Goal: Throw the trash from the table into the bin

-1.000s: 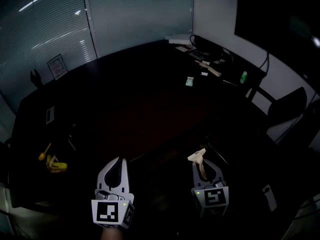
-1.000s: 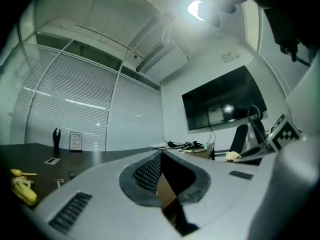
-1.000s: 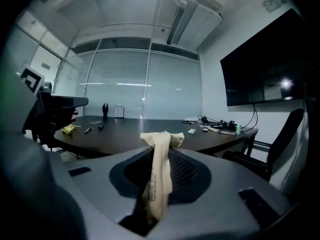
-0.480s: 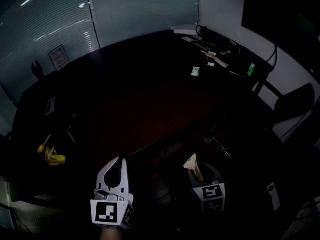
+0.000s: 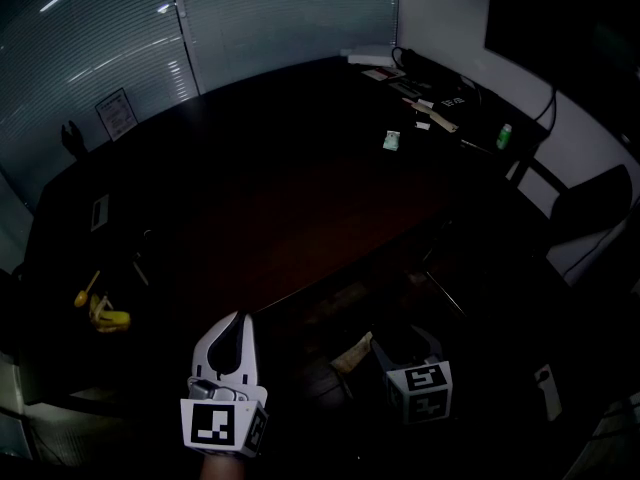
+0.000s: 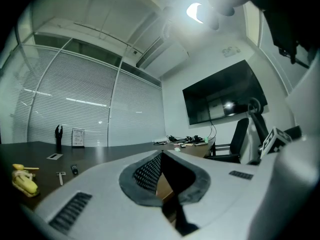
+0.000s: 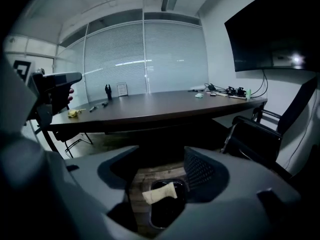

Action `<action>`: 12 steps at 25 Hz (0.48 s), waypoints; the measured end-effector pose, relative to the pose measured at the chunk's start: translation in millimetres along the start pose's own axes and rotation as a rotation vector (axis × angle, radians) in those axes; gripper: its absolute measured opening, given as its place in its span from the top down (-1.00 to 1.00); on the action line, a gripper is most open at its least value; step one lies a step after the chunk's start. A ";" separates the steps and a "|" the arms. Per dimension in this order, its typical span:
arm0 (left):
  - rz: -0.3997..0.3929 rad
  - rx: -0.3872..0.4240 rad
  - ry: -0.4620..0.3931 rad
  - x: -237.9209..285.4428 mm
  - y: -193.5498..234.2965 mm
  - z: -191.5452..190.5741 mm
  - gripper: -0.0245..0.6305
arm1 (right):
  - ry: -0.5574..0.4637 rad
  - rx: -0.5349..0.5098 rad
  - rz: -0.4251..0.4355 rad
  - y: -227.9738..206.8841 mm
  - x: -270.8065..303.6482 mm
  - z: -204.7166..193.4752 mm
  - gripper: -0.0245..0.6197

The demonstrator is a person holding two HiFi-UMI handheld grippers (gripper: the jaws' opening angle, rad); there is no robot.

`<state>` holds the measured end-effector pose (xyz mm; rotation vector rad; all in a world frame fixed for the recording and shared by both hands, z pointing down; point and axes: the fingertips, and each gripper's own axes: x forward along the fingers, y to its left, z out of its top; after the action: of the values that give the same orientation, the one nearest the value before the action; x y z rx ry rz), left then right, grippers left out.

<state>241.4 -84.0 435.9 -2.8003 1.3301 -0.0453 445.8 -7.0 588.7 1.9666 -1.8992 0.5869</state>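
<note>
Dim room: the blinds (image 5: 270, 18) glow pale, one ceiling lamp (image 6: 197, 11) flares white, the surface (image 5: 280, 188) reads nearly black. Fisheye bending and dark vignetting at all edges.

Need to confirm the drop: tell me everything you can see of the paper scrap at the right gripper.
The paper scrap is pale tan and creased, a small tilted sheet. It shows over the dark mouth of the bin, between the right gripper's jaws, which have just been opening and stand clear of it. Whether it falls or rests on the rim is unclear.
</note>
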 end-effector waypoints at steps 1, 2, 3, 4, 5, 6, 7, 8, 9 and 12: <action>0.001 -0.001 0.001 0.7 0.4 0.5 0.93 | -0.002 0.001 -0.004 -1.6 -0.2 1.2 0.05; 0.004 -0.002 0.002 1.1 1.2 1.0 0.93 | -0.003 0.003 -0.009 -3.5 -0.7 2.6 0.05; 0.006 -0.003 0.004 1.1 2.1 1.2 0.93 | -0.005 0.004 -0.014 -5.0 -1.4 3.9 0.05; 0.008 -0.003 0.004 1.0 2.8 1.2 0.93 | -0.009 0.004 -0.017 -6.1 -2.1 5.2 0.05; 0.010 -0.004 0.003 1.2 3.3 1.7 0.93 | -0.013 0.004 -0.018 -6.5 -2.6 6.6 0.05; 0.013 -0.006 -0.001 1.6 3.9 2.9 0.93 | -0.017 0.003 -0.015 -6.0 -2.7 8.5 0.05; 0.019 -0.004 -0.005 1.9 5.2 4.7 0.93 | -0.022 0.001 -0.011 -4.8 -2.9 10.7 0.05; 0.029 0.000 -0.009 1.7 7.3 6.7 0.93 | -0.029 -0.003 -0.013 -3.6 -3.7 13.3 0.05; 0.038 0.004 -0.012 0.9 9.8 8.2 0.93 | -0.039 -0.015 -0.030 -3.5 -5.7 16.6 0.05; 0.053 0.004 -0.013 -2.0 15.5 9.8 0.93 | -0.077 -0.099 -0.141 -9.4 -14.6 29.0 0.91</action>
<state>228.5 -92.0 425.3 -2.7561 1.3984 -0.0279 456.6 -9.0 556.8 2.0651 -1.7777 0.3766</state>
